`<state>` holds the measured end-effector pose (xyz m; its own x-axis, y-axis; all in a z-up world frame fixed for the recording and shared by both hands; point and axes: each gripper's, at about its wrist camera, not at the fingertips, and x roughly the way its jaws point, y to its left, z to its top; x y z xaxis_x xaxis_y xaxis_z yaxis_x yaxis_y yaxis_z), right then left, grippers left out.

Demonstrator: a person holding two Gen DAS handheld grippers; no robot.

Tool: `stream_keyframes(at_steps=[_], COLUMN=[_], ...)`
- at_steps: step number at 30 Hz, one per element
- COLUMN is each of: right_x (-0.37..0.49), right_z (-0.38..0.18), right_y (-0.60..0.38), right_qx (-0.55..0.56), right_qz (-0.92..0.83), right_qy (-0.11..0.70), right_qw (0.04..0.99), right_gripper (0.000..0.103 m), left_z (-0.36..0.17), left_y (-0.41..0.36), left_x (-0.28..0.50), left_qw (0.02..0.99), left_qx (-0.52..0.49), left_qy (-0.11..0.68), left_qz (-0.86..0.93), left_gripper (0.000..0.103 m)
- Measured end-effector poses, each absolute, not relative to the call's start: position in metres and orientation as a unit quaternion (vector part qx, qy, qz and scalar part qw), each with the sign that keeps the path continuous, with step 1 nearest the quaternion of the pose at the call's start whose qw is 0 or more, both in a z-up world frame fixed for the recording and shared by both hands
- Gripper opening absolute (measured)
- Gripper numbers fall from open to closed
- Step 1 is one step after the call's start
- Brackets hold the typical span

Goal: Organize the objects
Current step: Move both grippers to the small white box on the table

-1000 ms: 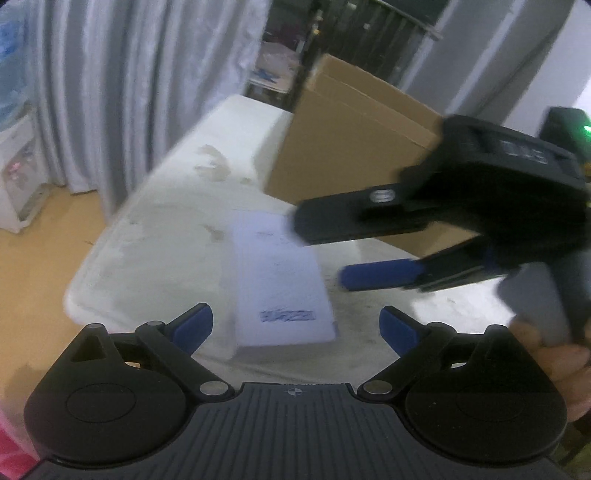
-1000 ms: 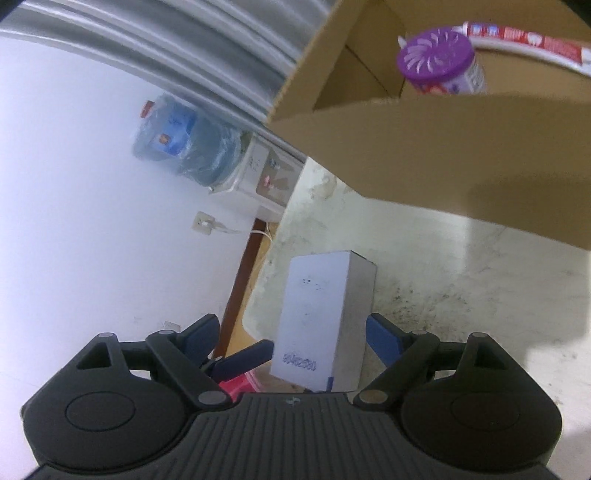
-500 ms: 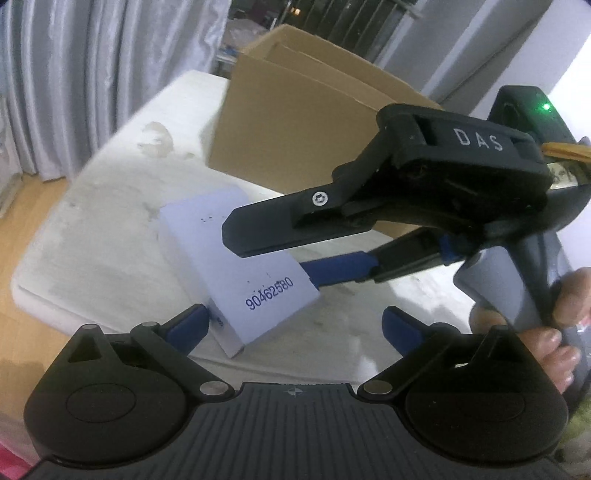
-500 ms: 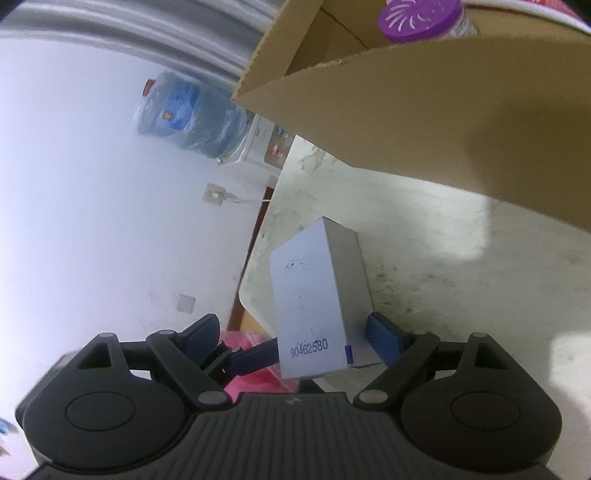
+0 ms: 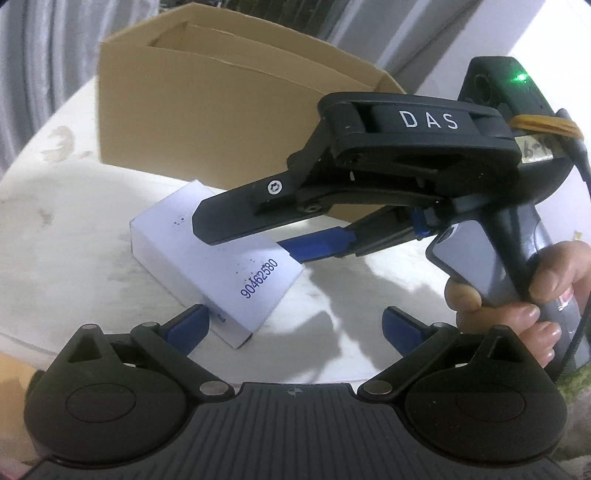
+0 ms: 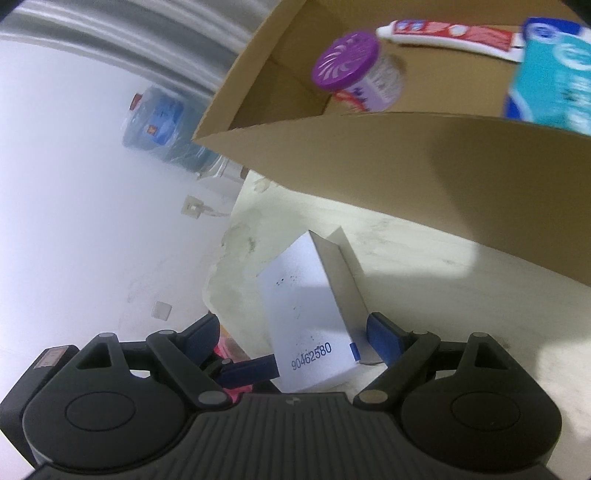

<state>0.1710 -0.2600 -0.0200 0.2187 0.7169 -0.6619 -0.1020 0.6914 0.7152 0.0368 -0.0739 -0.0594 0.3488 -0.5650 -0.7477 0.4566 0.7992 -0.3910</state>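
A white box [image 5: 218, 254] printed with a blue number lies on the white table [image 5: 74, 221], in front of an open cardboard box [image 5: 207, 122]. My left gripper [image 5: 295, 326] is open; its left fingertip [image 5: 188, 326] touches the white box's near corner. My right gripper [image 5: 243, 236], held by a hand [image 5: 517, 295], reaches over the white box from the right. In the right wrist view the white box [image 6: 306, 314] sits between the wide-apart fingers of my right gripper [image 6: 295, 334]: the right pad [image 6: 384, 334] is at its side, the left one is apart from it.
Inside the cardboard box [image 6: 443, 166] are a purple-lidded jar [image 6: 347, 66], a toothpaste tube [image 6: 450, 35] and a teal pack [image 6: 554, 81]. The table's edge [image 6: 221, 266] is just left of the white box. A water bottle [image 6: 155, 118] stands beyond, by the wall.
The white box has turned on the table, its numbered end swinging round. My right gripper has come in over it, and my left gripper has swung toward the cardboard box.
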Motion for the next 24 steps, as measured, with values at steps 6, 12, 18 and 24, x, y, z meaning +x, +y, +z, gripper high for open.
stream_keyframes(at_steps=[6, 12, 18, 24], right_x=[0.162, 0.154, 0.158, 0.164], right_z=[-0.021, -0.02, -0.031, -0.048], right_y=[-0.295, -0.318, -0.319, -0.317], right_qx=[0.311, 0.356, 0.395, 0.438], right_qz=[0.258, 0.245, 0.251, 0.252], right_qy=[0.543, 0.529, 0.533, 0.54], right_qw=[0.736, 0.731, 0.705, 0.673], right_gripper=[0.089, 0.09, 0.091, 0.094], left_z=[-0.06, -0.048, -0.029, -0.034], left_y=[-0.088, -0.076, -0.056, -0.048], left_x=[0.024, 0.012, 0.011, 0.027], left_qw=[0.815, 0.827, 0.864, 0.862], left_qx=[-0.049, -0.039, -0.009, -0.036], left_qy=[0.474, 0.46, 0.412, 0.41], left_qz=[-0.329, -0.319, -0.291, -0.295], left_gripper=[0.1, 0.1, 0.1, 0.1])
